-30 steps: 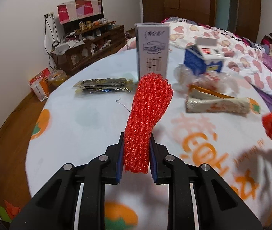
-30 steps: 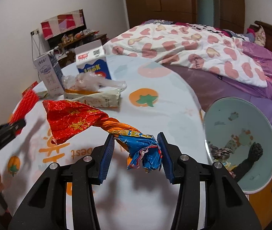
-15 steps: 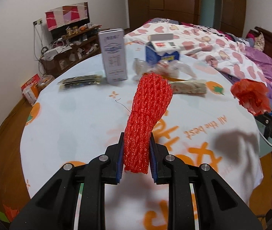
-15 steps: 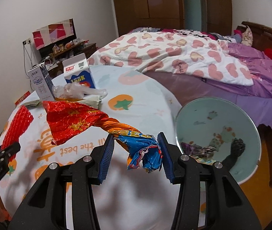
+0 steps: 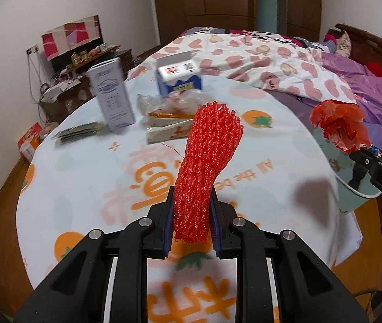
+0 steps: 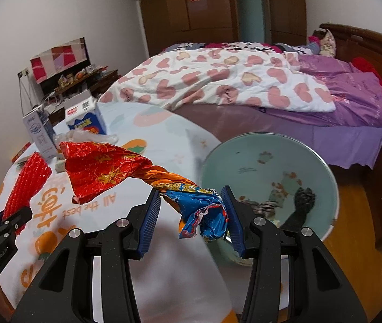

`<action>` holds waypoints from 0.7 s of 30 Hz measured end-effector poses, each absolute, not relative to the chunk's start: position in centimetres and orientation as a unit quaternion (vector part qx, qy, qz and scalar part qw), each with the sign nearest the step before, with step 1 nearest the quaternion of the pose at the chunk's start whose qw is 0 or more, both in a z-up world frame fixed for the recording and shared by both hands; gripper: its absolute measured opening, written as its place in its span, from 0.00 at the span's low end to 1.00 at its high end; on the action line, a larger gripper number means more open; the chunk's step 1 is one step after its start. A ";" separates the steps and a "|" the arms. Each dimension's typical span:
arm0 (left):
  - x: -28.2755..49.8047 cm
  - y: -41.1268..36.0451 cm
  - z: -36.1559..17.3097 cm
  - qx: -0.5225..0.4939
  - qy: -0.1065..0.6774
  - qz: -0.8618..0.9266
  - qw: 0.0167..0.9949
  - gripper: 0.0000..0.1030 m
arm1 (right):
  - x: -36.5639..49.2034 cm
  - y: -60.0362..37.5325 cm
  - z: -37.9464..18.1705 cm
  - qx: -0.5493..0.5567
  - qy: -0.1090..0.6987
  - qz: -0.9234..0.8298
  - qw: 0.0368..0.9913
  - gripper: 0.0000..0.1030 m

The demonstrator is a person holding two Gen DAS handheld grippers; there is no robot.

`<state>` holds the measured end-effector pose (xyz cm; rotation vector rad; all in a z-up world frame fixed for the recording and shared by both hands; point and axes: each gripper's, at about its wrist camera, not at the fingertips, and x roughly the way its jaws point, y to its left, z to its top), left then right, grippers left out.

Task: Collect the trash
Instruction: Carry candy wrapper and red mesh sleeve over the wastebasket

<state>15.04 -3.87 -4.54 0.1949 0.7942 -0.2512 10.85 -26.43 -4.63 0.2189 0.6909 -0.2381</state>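
My left gripper (image 5: 191, 211) is shut on the lower end of a red foam net sleeve (image 5: 208, 156), which stands upright over the round table (image 5: 83, 177). My right gripper (image 6: 191, 210) is shut on the crumpled blue end of a twisted red, orange and blue foil wrapper (image 6: 102, 169), held in the air at the table's right edge. A pale green bin (image 6: 244, 150) stands on the floor just right of that edge, with some scraps at its bottom. In the left wrist view the wrapper (image 5: 339, 123) and right gripper's fingers (image 5: 379, 173) show at far right. The net sleeve (image 6: 27, 183) shows at left in the right wrist view.
At the back of the table stand a grey-white carton (image 5: 111, 99) and a blue carton (image 5: 179, 79), with a clear plastic bag (image 5: 180, 102), a long paper wrapper (image 5: 169, 132) and a dark packet (image 5: 78, 133). A bed (image 6: 244, 80) lies behind the bin.
Both grippers have swung to the right across the table, carrying the net sleeve and the foil wrapper. The bin now looms larger and closer in the right wrist view. Both grips are unchanged.
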 end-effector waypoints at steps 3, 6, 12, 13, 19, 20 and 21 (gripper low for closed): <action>14.8 -5.4 -4.3 0.099 0.383 -0.134 0.909 0.22 | 10.4 -27.4 -4.6 0.114 0.336 -0.123 0.927 0.46; 14.7 -6.7 -4.1 0.107 0.379 -0.142 0.908 0.22 | 9.9 -28.5 -4.6 0.119 0.333 -0.131 0.926 0.46; 14.4 -9.6 -4.2 0.122 0.375 -0.158 0.905 0.22 | 8.8 -30.4 -4.7 0.128 0.330 -0.147 0.924 0.46; 14.3 -10.1 -4.2 0.126 0.375 -0.162 0.904 0.22 | 8.6 -30.7 -4.8 0.130 0.329 -0.150 0.923 0.46; 13.9 -13.1 -4.3 0.141 0.370 -0.180 0.900 0.22 | 7.5 -33.1 -5.2 0.143 0.327 -0.171 0.918 0.46; 13.8 -13.5 -4.2 0.143 0.369 -0.183 0.900 0.22 | 7.4 -33.6 -5.3 0.145 0.327 -0.175 0.917 0.46; 13.8 -13.9 -4.2 0.145 0.368 -0.185 0.900 0.22 | 7.2 -34.0 -5.4 0.148 0.326 -0.179 0.916 0.46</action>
